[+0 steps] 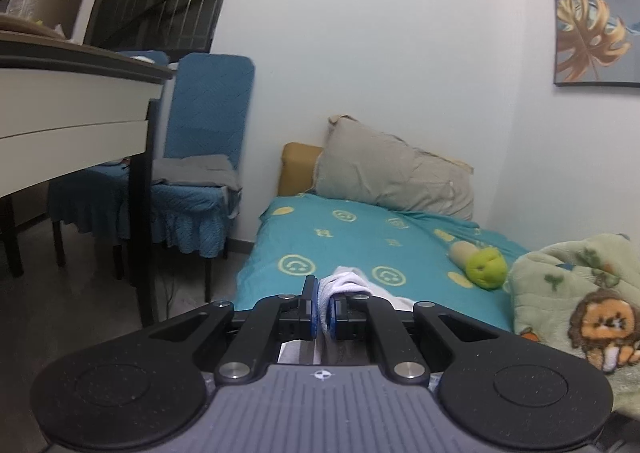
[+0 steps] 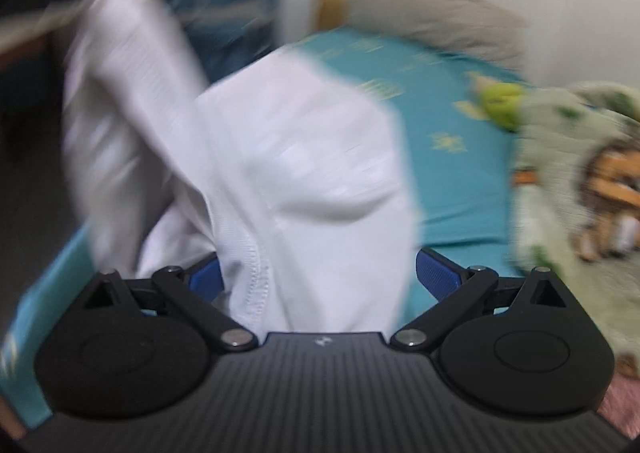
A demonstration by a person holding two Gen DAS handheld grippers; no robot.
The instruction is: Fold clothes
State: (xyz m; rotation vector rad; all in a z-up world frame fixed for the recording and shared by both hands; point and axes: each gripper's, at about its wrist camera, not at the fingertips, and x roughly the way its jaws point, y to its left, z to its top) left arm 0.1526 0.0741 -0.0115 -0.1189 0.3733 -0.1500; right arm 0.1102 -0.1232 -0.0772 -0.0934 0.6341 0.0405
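White garment [image 2: 304,157] lifted over teal bed [image 1: 360,237], bunched edge pinched in left gripper [image 1: 323,309], cloth draped between spread right gripper [image 2: 318,277] jaws; best re-grip with right, pull taut, lay flat.

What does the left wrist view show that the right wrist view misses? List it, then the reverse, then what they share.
Only the left wrist view: the left gripper shut on white cloth, a wall picture, a table.
Only the right wrist view: the right gripper open, the white garment spread wide, blurred.
Both: teal bed, grey pillow, lion blanket.
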